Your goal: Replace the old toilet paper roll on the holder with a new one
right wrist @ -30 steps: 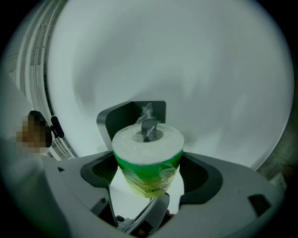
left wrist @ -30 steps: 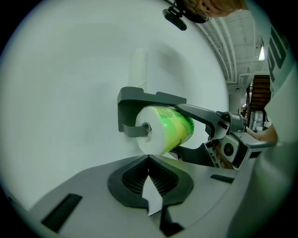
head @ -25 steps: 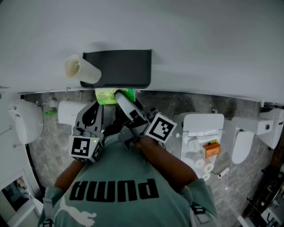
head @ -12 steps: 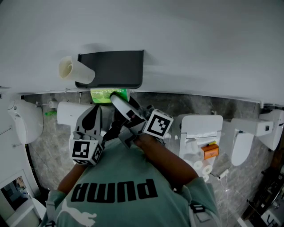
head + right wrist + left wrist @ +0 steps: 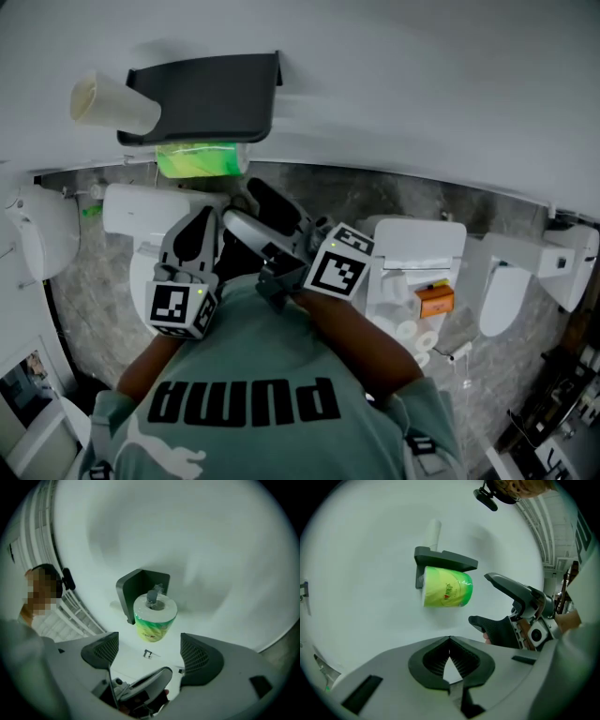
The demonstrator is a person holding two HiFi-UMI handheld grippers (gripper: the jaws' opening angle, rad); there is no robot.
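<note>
One green roll lies horizontally along wall.

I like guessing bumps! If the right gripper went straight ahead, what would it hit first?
Probably the green-wrapped toilet paper roll on the wall holder, centred ahead of the open right gripper. Nothing shows between them, though depth is unclear.

Bare wall lies open at the roll's 6 o'clock. The holder covers 9 through 12; the right gripper crowds 4.
</note>
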